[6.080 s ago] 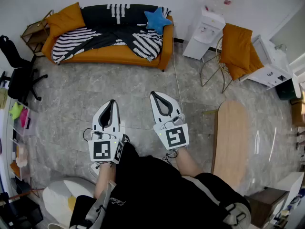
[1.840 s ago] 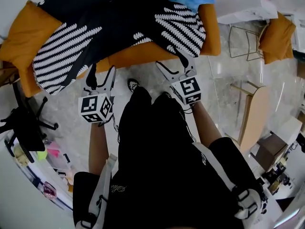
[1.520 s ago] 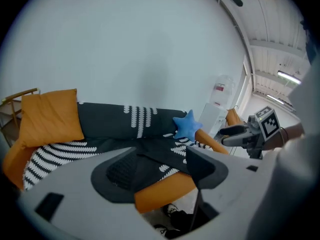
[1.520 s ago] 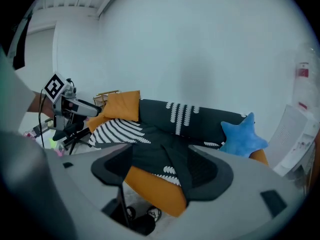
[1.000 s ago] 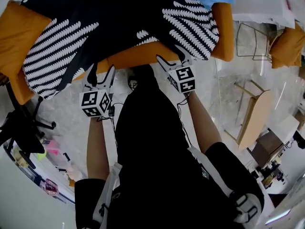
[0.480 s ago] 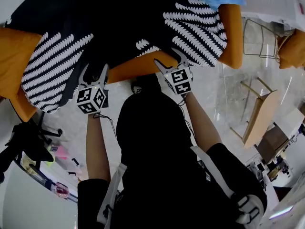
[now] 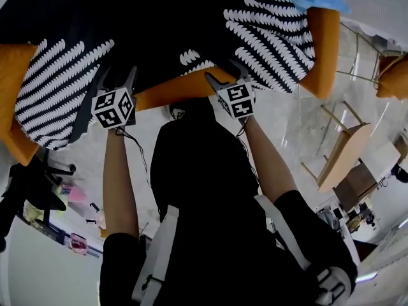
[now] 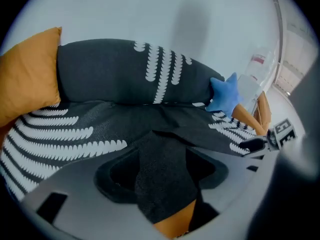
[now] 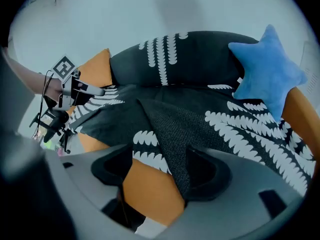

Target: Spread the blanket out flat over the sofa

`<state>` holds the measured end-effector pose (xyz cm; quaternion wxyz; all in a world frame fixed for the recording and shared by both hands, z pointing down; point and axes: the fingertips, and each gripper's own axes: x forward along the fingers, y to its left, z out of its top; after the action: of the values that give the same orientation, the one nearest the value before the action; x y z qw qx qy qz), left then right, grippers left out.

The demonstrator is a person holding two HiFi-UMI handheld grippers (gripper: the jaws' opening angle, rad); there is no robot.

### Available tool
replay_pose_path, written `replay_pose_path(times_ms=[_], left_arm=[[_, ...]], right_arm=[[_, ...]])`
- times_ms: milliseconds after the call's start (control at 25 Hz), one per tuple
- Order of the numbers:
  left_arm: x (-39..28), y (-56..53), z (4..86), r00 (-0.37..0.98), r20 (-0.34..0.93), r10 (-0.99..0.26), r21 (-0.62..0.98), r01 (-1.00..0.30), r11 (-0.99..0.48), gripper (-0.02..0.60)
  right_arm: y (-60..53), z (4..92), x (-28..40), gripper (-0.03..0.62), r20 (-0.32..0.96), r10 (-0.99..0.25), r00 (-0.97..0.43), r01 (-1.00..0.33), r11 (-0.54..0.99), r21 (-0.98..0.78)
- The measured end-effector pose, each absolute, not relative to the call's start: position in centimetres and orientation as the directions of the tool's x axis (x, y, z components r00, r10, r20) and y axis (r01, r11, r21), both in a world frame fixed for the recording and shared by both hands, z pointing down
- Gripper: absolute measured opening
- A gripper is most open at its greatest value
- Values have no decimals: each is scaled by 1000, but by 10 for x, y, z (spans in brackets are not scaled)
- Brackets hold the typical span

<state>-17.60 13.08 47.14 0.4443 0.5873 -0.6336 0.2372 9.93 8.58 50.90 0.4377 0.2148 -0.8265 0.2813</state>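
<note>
The sofa [image 7: 322,43] carries everything here. The blanket [image 7: 191,18] lies on it, black with white fern-like stripes, along with an orange cushion [image 8: 27,79] at the sofa's left end and a blue star pillow [image 9: 270,69] propped at its right end.

The blanket's long axis runs along the sofa's length, from one arm toward the other. It covers the backrest and most of the seat but does not lie flat. Folds cross the seat at a slant, and a striped corner droops over the sofa's front on the left. A plain dark flap hangs over the front edge of the seat nearer the middle, with bare orange showing between them.

Both grippers are at the sofa's front edge, pointing down toward the seat. The left gripper [image 7: 116,76] has its jaws spread wide around the dark flap, which hangs loose between them, unpinched. The right gripper [image 7: 224,74] is also released, its jaws wide apart, with a striped blanket edge and the sofa's orange front between them.
</note>
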Motion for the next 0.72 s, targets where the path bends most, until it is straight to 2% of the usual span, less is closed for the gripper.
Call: replay_pose_path(times_ms=[240,560,720], left_arm=[[-181,138,515,100,909,-405,131,-990,52,293],[-227,140,550,4,953,-302,32,-996,89,293],[-254,134,559,-9,959,-284,2,-999,37,293]], right_arm=[[82,541,97,331,870,-68,-489,-593,757,-275],[75,568,102,318,899,-21,-438,-605,747,-277],[81,582,92,299,916,3,-401,-587,767,-260]])
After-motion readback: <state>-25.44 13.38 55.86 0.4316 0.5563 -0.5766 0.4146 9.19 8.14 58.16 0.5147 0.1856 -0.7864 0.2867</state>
